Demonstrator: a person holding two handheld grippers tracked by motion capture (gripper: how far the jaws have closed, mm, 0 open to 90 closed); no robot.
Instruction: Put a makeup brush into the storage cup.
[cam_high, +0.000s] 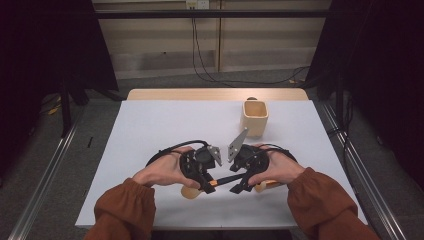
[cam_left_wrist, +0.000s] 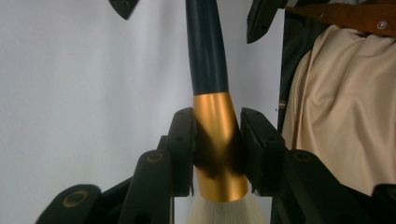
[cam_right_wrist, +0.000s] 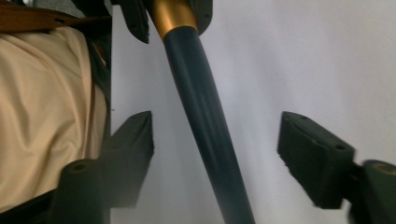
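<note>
Left gripper (cam_left_wrist: 217, 140) clenches a brush (cam_left_wrist: 208, 60) by its gold ferrule; dark handle, white bristles. Right gripper (cam_right_wrist: 215, 144) straddles the handle, released. Beige cup (cam_high: 255, 117) at one o'clock on the counter (cam_high: 150, 125).

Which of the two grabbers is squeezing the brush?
The left gripper: its pads press the brush on its gold collar. The right gripper has the dark handle between its jaws, but they stand apart from it.

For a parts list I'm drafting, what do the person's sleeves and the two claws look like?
Both sleeves are rust-brown with ribbed cuffs. The left claw and the right claw are black, angular plastic, each topped by a grey three-cornered plate and trailing a thin black cable. In the left gripper view, the black fingers are blocky, with brass-coloured pivot screws.
</note>
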